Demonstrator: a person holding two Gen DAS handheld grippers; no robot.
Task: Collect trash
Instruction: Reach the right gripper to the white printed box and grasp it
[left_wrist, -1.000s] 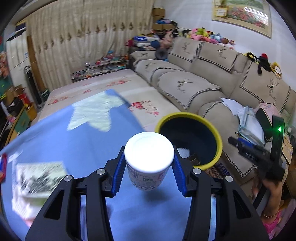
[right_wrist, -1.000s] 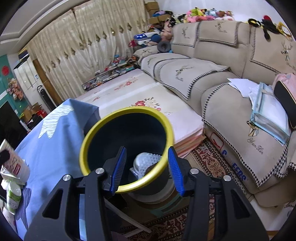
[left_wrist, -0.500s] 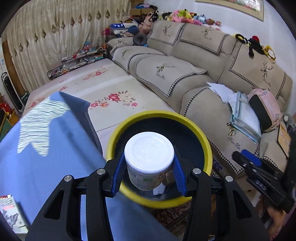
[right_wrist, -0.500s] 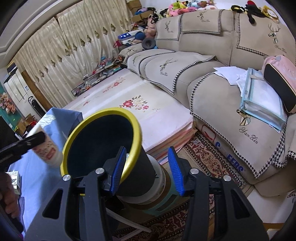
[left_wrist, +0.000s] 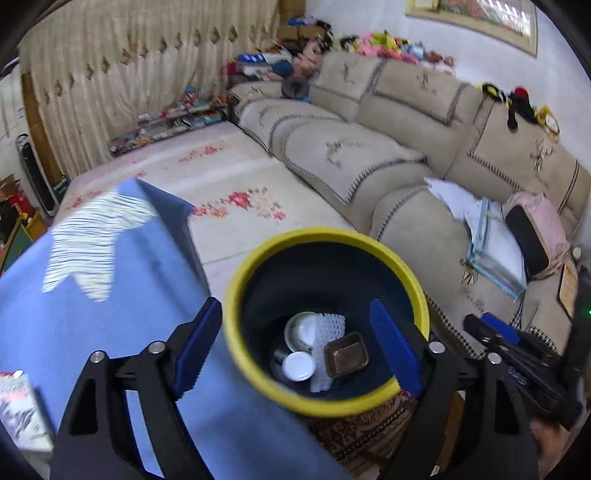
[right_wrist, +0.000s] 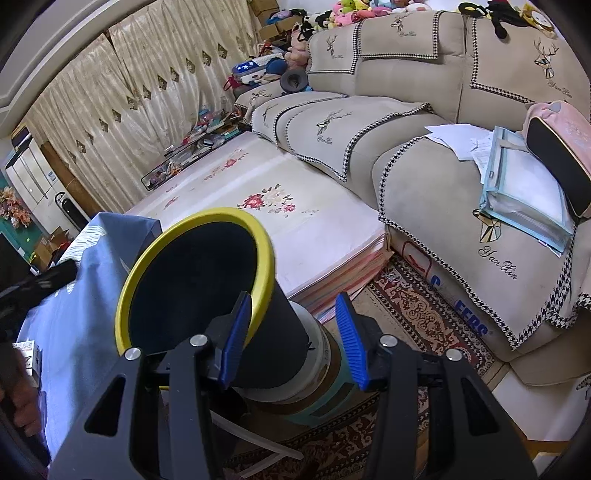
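White cup (left_wrist: 298, 365) dropped into bin (left_wrist: 258, 373), left-view only.

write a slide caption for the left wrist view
Open left tongs above the yellow-rimmed bin, jaws just opened, with a white-lidded jar lying inside among other trash.

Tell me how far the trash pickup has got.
Done: the white tub now lies in the bin with a brown tray and other scraps. In hand: nothing; the left gripper has just opened its jaws above the bin, and the right gripper straddles the rim. Left: a carton on the blue cloth.
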